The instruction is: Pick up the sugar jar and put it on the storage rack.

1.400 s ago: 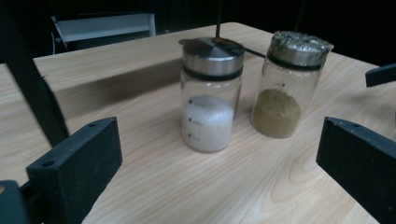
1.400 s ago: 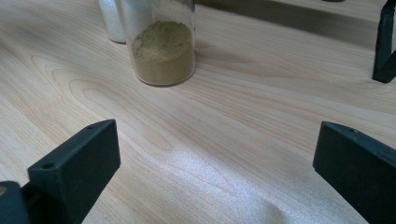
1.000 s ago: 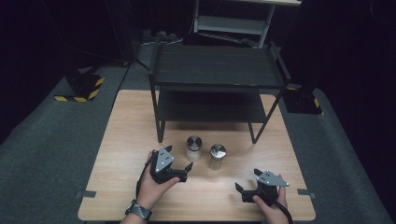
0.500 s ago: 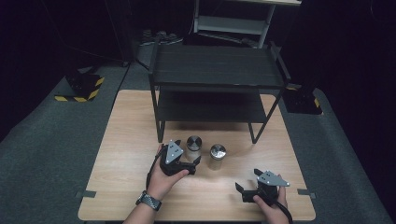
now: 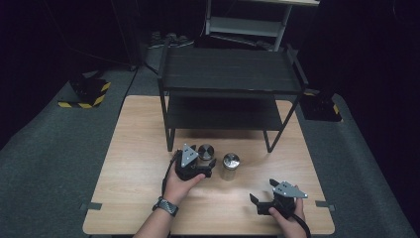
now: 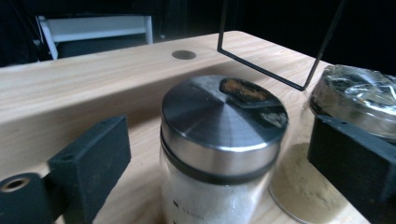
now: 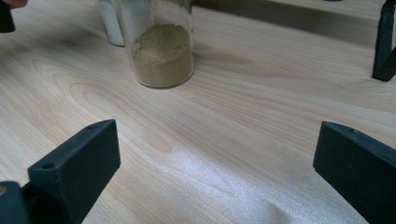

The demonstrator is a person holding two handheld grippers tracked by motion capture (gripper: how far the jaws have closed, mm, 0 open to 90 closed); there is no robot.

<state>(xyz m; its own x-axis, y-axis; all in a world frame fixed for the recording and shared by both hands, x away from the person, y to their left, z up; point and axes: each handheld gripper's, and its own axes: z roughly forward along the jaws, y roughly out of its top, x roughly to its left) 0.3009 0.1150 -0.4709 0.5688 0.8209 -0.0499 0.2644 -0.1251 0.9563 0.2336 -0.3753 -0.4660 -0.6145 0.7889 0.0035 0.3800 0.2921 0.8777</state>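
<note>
Now the left gripper [image 5: 200, 168] sits just in front of the black two-tier shelf [image 5: 230, 84] on the wooden surface [image 5: 133, 148], held by the person's left hand [image 5: 179, 186]. Its jaws stand apart, one on each side of a glass jar with a steel lid [image 6: 223, 135], and neither touches the glass. In the left gripper view this jar holds a white powder and sits between the jaws, close to the camera. In the high view its lid [image 5: 205, 150] shows just beyond the gripper, right in front of the shelf's lower tier.

Just beside it, to the right as the high view shows it, stands a second jar [image 5: 231, 166] with a brownish powder. The right jaw of the left gripper lies in the gap between the two jars.

Farther from the shelf, near the front right edge of the surface, the right gripper [image 5: 257, 203] rests in the right hand [image 5: 289, 218]. Its jaws are wide apart over bare wood, holding nothing. In the right gripper view the brown-powder jar [image 7: 161, 44] stands well ahead of them, with a shelf leg [image 7: 385, 42] off to the side.
</note>
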